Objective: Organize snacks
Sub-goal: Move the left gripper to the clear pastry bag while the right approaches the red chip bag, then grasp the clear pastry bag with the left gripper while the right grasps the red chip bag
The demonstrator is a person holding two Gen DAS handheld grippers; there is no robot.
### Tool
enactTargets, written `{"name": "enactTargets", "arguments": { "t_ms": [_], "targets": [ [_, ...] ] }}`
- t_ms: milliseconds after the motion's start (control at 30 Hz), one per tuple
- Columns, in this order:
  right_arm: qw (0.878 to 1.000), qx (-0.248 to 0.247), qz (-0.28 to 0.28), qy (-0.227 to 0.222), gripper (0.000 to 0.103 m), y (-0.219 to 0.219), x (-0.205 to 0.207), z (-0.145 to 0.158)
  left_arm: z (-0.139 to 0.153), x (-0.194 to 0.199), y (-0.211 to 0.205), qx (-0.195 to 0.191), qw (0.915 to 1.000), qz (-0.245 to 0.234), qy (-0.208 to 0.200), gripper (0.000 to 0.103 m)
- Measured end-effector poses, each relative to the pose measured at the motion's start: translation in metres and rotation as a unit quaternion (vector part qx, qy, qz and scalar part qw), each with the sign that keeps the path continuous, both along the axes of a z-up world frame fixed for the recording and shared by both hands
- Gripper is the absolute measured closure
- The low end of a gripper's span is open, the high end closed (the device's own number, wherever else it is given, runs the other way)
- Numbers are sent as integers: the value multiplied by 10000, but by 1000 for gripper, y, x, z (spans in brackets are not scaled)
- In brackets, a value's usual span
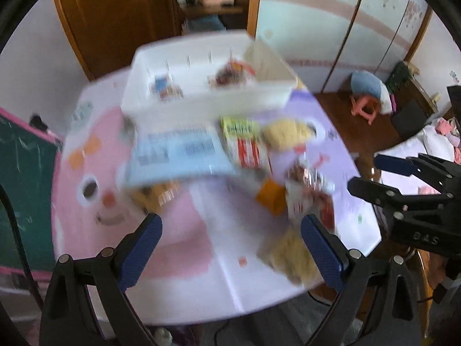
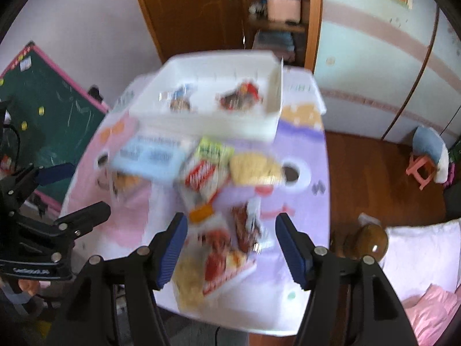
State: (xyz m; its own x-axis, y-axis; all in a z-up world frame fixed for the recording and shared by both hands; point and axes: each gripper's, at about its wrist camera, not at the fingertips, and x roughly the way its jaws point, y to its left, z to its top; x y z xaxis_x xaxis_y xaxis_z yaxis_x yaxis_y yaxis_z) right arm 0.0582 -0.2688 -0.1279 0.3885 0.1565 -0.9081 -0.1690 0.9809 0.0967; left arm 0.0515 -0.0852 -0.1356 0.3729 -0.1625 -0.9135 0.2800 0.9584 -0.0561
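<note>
A white storage bin [image 1: 201, 98] [image 2: 201, 121] stands at the far side of a small table and holds two snack packets [image 1: 230, 76]. Loose snacks lie in front of it: a light blue box [image 1: 178, 155] [image 2: 149, 158], a green and red packet [image 1: 245, 141] [image 2: 207, 167], yellow packets [image 1: 288, 135] [image 2: 253, 167] and red packets [image 2: 222, 245]. My left gripper [image 1: 230, 227] is open and empty above the table's near side. My right gripper [image 2: 230, 230] is open and empty above the red packets. Both views are blurred.
The table has a pink and purple cartoon cover [image 1: 178, 239] [image 2: 299, 210]. A green chalkboard [image 1: 23, 187] [image 2: 52, 115] stands at the left. A pink stool [image 1: 367, 109] and a bed [image 2: 423, 253] are at the right. A wooden door [image 1: 121, 14] is behind.
</note>
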Motion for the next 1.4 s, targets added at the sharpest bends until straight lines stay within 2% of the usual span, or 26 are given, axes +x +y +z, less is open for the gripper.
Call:
{"name": "enactTargets", "arguments": {
  "t_ms": [100,267,533,600,633,767,967,1167,1267,1333,1400],
  "targets": [
    [9997,-141,76,203,39,6,-7,-26,-28,-13,-1,-22,9992,61,406,6],
    [9986,-274,237,392,39,15,-7,-57,-64,-27,-5,-290,9952,158,923,6],
    [9949,-577,492,669,39,25,-3,-91,-93,-30,-15,-781,9855,250,1487,6],
    [9955,-439,472,689,41,23,-3,-96,-97,-31,-19,-805,9839,243,1578,6],
    [9962,-294,448,693,51,21,-4,-96,-100,-31,-21,-819,9829,244,1628,6],
    [9973,-46,209,707,55,8,-7,-96,-108,-28,-29,-931,9789,311,1792,6],
    [9961,388,-242,752,56,-17,-15,-93,-124,-16,-49,-1073,9686,454,2197,6],
    [9920,713,-644,818,57,-39,-21,-92,-129,-10,-71,-862,9707,508,2183,7],
    [9906,792,-719,851,57,-45,-23,-92,-135,-5,-80,-736,9713,563,2191,17],
    [9905,790,-736,855,57,-46,-24,-93,-142,-1,-79,-621,9695,588,2298,35],
    [9899,821,-754,876,57,-47,-25,-93,-144,1,-79,-589,9693,583,2317,42]
  ]
}}
